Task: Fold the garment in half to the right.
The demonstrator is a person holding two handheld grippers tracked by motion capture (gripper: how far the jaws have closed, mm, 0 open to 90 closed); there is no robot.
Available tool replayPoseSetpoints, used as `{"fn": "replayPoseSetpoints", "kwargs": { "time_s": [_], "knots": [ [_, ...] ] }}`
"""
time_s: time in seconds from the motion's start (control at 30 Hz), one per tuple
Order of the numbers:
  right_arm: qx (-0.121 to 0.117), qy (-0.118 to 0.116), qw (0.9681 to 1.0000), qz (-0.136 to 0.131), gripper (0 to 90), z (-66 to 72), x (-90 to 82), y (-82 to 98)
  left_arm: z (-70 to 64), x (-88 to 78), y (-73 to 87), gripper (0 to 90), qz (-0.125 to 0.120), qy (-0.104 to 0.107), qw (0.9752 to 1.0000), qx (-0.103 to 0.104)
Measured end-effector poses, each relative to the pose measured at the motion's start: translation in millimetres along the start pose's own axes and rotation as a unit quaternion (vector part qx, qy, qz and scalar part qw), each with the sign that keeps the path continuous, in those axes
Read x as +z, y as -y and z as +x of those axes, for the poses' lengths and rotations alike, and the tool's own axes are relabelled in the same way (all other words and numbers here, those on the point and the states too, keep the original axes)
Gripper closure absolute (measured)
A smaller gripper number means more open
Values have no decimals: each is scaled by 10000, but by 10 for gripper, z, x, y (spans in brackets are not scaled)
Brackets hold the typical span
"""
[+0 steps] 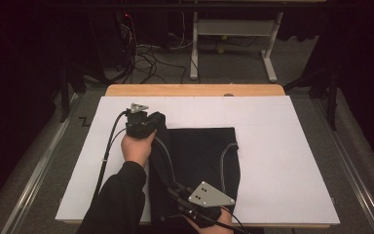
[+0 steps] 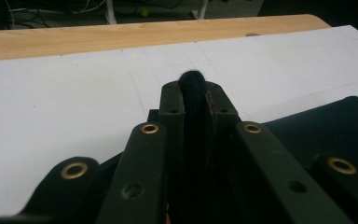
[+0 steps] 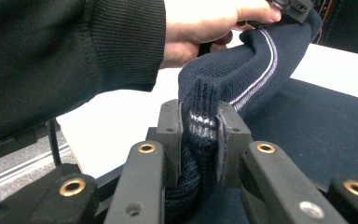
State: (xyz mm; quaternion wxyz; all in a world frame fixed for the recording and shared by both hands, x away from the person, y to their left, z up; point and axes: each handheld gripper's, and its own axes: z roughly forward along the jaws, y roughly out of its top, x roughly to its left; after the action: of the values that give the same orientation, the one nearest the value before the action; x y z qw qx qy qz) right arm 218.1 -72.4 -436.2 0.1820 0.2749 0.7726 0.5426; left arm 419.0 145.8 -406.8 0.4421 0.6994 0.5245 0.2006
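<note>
Plainly clamped, both of them: left tool [image 1: 140, 123] shut on a dark fold of the garment [image 1: 202, 161], fabric bulging up between its jaws in the left gripper view; right tool [image 1: 195, 204] pinching a ribbed, pale-striped edge of the same garment, seen close in the right gripper view. Held at two points of one long edge, then, the left tool at the far corner, the right at the near corner by the table [image 1: 282, 161] front. Runs near-to-far between them, that edge, raised off the surface and sagging in a soft ridge, with the rest of the garment spread flat to the right of both tools on the white sheet [image 1: 292, 126]. Likely a fold or a drag sideways next, turning on carrying that lifted edge rightward over the flat part; both tools about equally placed for it, one per corner. Hard to make out: what kind of garment, dark on dark; its near hem cut off at the bottom of the high view under the right tool and hand [image 1: 209, 219]; the left sleeve [image 1: 119, 200] covering part of the left margin.
</note>
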Motion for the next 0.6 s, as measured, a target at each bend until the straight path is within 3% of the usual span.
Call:
{"fn": "replayPoseSetpoints", "kwargs": {
  "time_s": [0.27, 0.6],
  "knots": [
    [79, 98, 9999, -39, 754, -69, -122, 13, -187, 34, -73, 765, -110, 74, 9999, 48],
    [53, 239, 9997, 8, 751, -134, -255, 82, -396, 124, -138, 765, -37, 90, 9998, 175]
  ]
}}
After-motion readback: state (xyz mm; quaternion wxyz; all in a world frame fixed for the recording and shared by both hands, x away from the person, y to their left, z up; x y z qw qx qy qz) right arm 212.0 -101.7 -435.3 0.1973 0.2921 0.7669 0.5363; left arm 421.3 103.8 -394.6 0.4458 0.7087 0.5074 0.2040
